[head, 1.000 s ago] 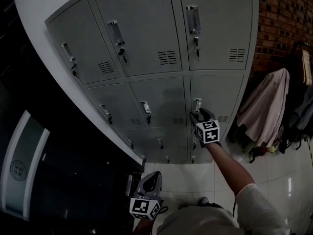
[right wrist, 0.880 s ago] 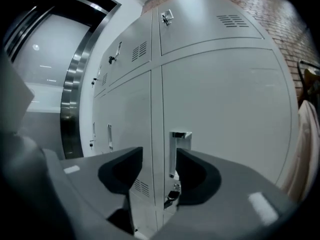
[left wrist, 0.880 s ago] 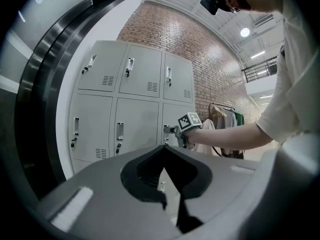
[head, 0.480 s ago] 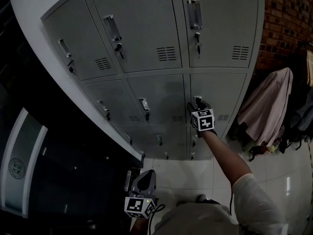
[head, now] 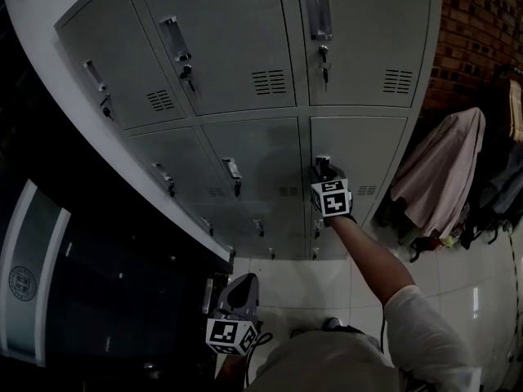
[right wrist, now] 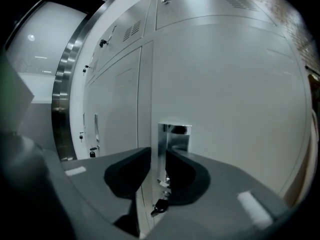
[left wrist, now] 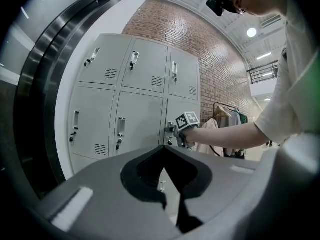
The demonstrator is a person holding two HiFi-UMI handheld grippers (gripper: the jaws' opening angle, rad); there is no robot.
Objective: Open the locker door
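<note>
The grey locker bank fills the head view. My right gripper (head: 324,175) is at the metal handle (head: 321,161) of the middle-row right door (head: 368,141). In the right gripper view the jaws (right wrist: 159,151) are closing with the handle's upright metal edge (right wrist: 162,140) between them. The right pad lies against it and a thin gap remains on the left. A small key (right wrist: 159,207) hangs below the handle. My left gripper (head: 246,287) hangs low near the floor, shut and holding nothing. The left gripper view looks past its own jaws (left wrist: 162,149) at the right gripper (left wrist: 179,132) on the door.
Keys hang in the locks of the top-row doors (head: 324,72). A pale coat (head: 437,174) hangs on a rack right of the lockers, before a brick wall (head: 478,31). A white curved column (head: 49,23) and dark glass panels (head: 98,300) stand left. White floor tiles (head: 458,268) lie below.
My right gripper has moved up from just below the handle onto it, and its jaws have narrowed around the handle's edge. The left gripper has stayed low.
</note>
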